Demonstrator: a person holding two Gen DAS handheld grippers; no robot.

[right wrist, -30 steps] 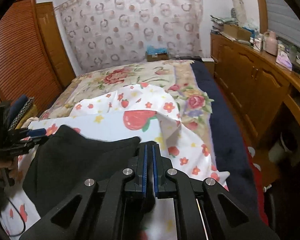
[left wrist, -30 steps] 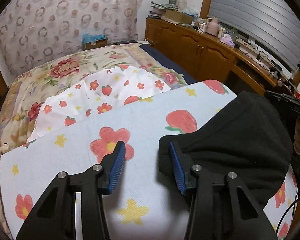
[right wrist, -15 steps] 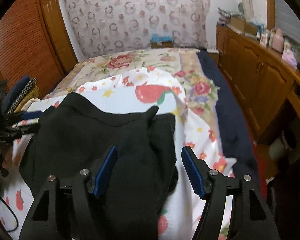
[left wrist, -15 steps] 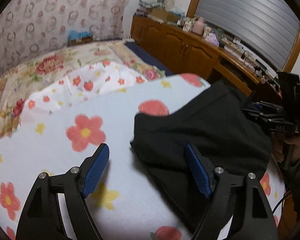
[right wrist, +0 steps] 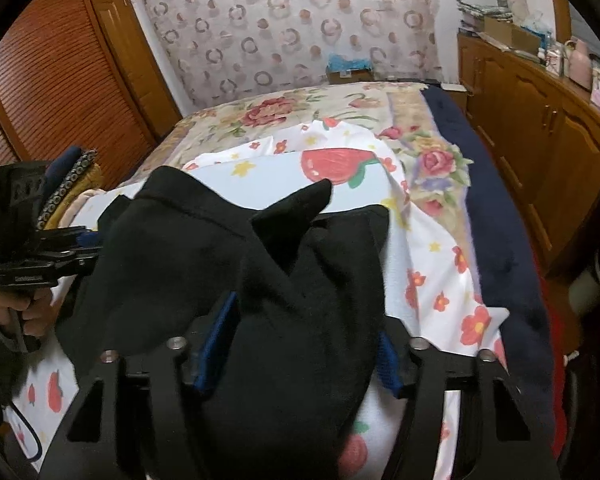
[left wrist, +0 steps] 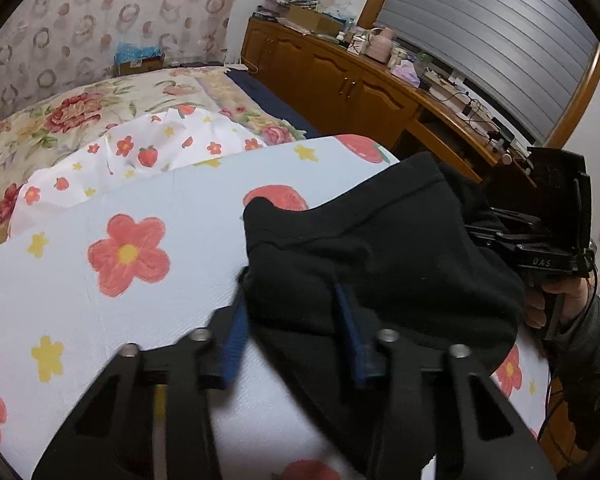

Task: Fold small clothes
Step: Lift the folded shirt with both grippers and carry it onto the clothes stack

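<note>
A small black garment (left wrist: 380, 264) lies bunched on a pale blue board printed with flowers and strawberries (left wrist: 120, 248). My left gripper (left wrist: 292, 320) is open, its blue fingers straddling the garment's near left corner, motion-blurred. My right gripper (right wrist: 296, 340) is open too, with a thick fold of the black garment (right wrist: 260, 260) lying between its blue fingers. Each gripper shows in the other's view: the right one (left wrist: 540, 248) at the garment's right side, the left one (right wrist: 40, 256) at its left side.
The board lies on a bed with a white strawberry-print sheet (left wrist: 148, 148) and a floral quilt (right wrist: 284, 108). Wooden cabinets (left wrist: 340, 76) with clutter run along the right. A wooden slatted door (right wrist: 40, 100) and stacked fabrics (right wrist: 68, 176) are at the left.
The right gripper opened, let the garment go, and now straddles a fold. The left gripper moved in on the garment's left corner and its jaws have narrowed since half a second ago.
</note>
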